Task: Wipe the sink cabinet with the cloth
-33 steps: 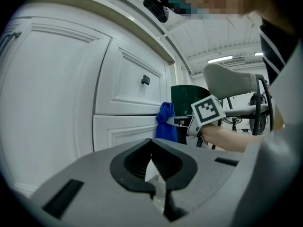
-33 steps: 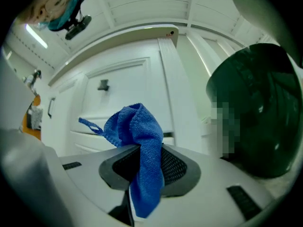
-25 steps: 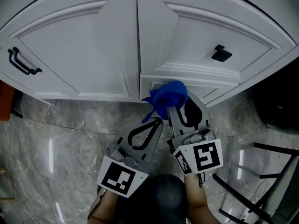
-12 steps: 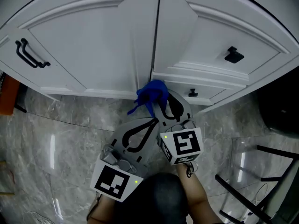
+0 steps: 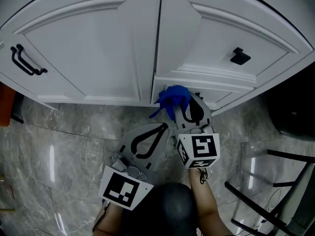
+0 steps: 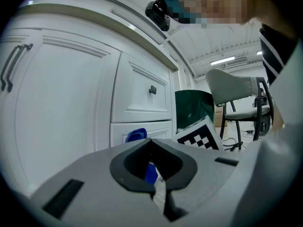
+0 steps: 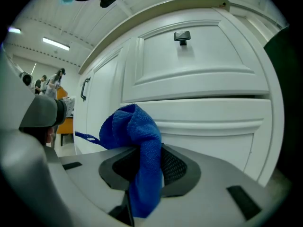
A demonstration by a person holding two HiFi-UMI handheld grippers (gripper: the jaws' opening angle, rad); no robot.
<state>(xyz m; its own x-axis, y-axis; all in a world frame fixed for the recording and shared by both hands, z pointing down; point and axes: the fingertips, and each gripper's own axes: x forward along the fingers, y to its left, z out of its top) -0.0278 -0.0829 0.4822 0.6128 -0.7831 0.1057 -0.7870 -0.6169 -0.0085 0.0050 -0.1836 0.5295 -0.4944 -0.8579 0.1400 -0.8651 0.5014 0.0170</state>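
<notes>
The white sink cabinet (image 5: 98, 48) fills the top of the head view. My right gripper (image 5: 181, 107) is shut on a bunched blue cloth (image 5: 173, 97), which is pressed to the front of the lower drawer (image 5: 216, 90) just right of the door seam. In the right gripper view the cloth (image 7: 136, 131) stands out of the gripper (image 7: 142, 150) against that drawer (image 7: 208, 122). My left gripper (image 5: 163, 127) hangs beside it above the floor, shut and holding nothing. The left gripper view has the shut gripper (image 6: 151, 143), with the cloth (image 6: 136, 135) beyond it.
A black bar handle (image 5: 24, 63) is on the left door and a black knob (image 5: 239, 56) on the upper drawer. A dark bin (image 5: 295, 107) and black chair legs (image 5: 261, 191) stand to the right on the marble floor (image 5: 59, 136). An orange object (image 5: 5, 104) sits at far left.
The right gripper with the cloth swung left along the cabinet's lower front to the door seam, then back right onto the lower drawer. The left gripper stayed shut beside it.
</notes>
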